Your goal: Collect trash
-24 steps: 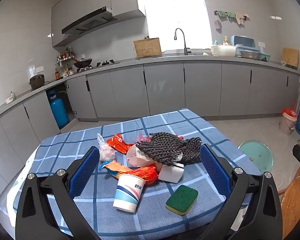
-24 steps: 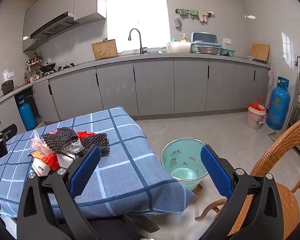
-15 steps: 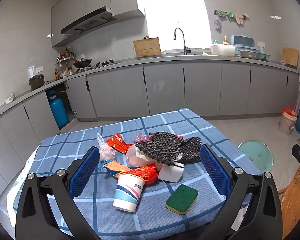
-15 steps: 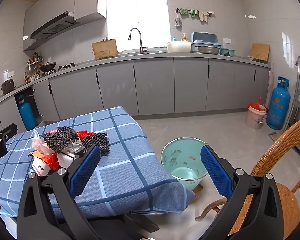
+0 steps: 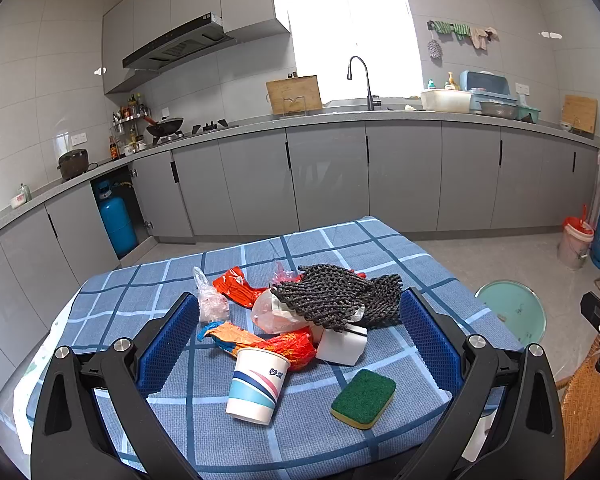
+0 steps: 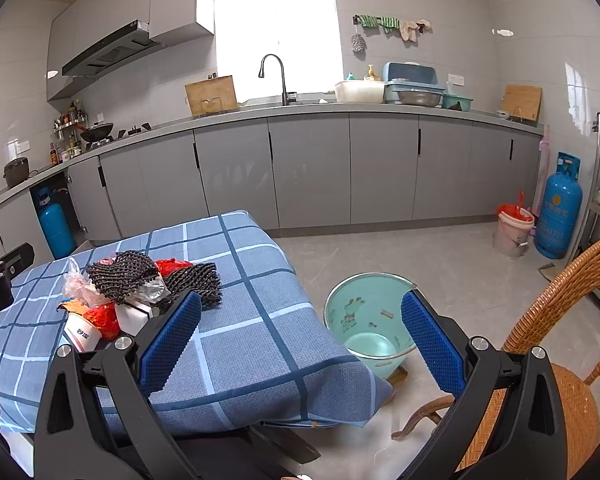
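Fingers (image 5: 171, 344) on both our grippers apart, empty; paper cup (image 5: 257, 386) lies straight ahead of left gripper (image 5: 300, 344), nearer than right gripper (image 6: 300, 344).

One paper cup (image 5: 257, 385), one green sponge (image 5: 363, 397), one teal bin (image 6: 367, 322), two blue gas cylinders (image 6: 559, 205).

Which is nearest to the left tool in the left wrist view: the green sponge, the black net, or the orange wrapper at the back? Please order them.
1. Green sponge: front, toward the right finger.
2. Black net: middle, on top of the pile.
3. Orange wrapper: back left of the pile.
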